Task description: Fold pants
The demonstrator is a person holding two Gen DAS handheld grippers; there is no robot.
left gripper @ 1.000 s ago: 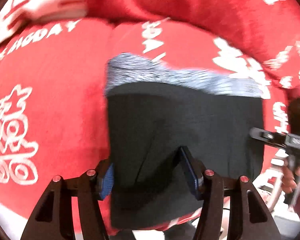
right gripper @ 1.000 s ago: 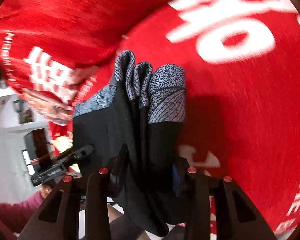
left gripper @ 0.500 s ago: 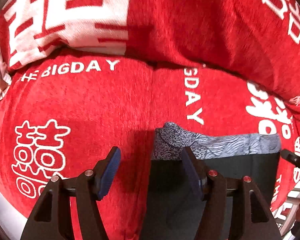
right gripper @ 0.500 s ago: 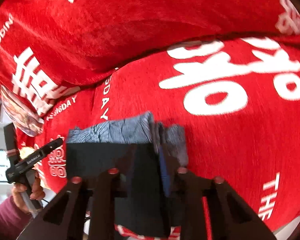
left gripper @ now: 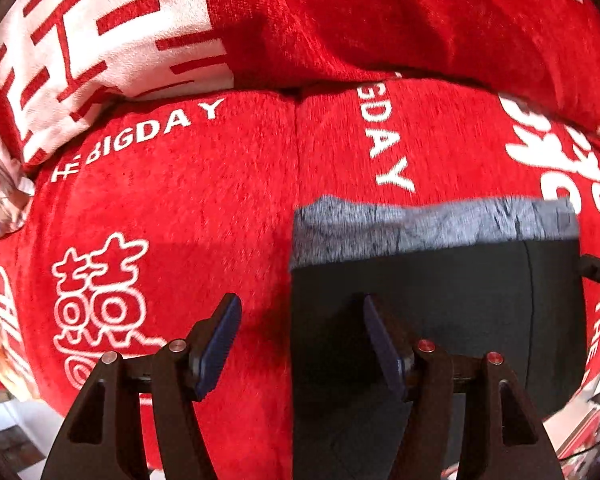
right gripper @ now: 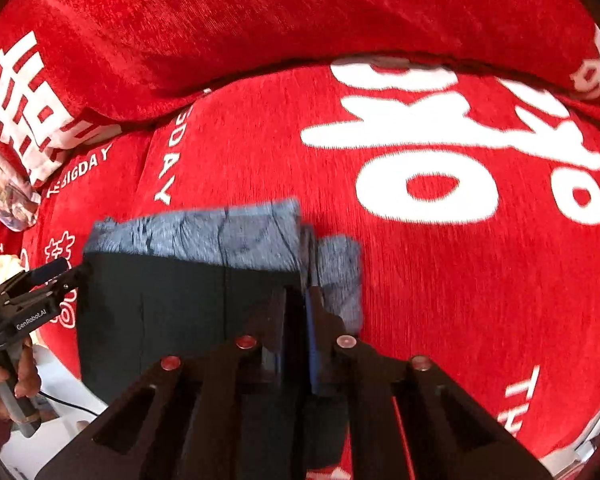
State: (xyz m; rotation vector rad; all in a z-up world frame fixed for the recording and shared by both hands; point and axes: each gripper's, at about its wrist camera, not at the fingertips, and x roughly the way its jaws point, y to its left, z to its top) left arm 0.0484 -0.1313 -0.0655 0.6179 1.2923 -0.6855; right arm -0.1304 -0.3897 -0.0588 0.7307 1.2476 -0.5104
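Black pants (left gripper: 432, 312) w/ a grey patterned waistband (left gripper: 428, 228) lie folded into a rough rectangle on a red sofa (left gripper: 228, 200), on the seat cushions, waistband toward the backrest. The sofa cover has white lettering, incl. "BIGDAY" (left gripper: 140, 136) across the seat. A red-and-white cushion (left gripper: 92, 36) sits in the far left corner of the left view.

Left hand-held gripper (left gripper: 300, 340): pointing down over the pants' left edge, jaws apart and opening. One blue pad (left gripper: 220, 340) is over bare red cover, the other (left gripper: 380, 340) over black fabric. The pants' edge falls between them, but neither pad presses on cloth. Whether the tips touch the fabric, can't tell.

Right hand-held gripper (right gripper: 296, 320): jaws nearly together, pinching the right edge of the pants (right gripper: 172, 312) approx. at the boundary of black cloth and waistband (right gripper: 204, 236). A loose fold of grey band sticks out just right of the jaws. Black fabric bunches between and under the fingers.

In the right view the left hand-held gripper (right gripper: 56, 276) shows at the pants' far side, held by a hand (right gripper: 16, 380) w/ a dark red sleeve. A thin black cable runs below it. Both views are a bit blurred.
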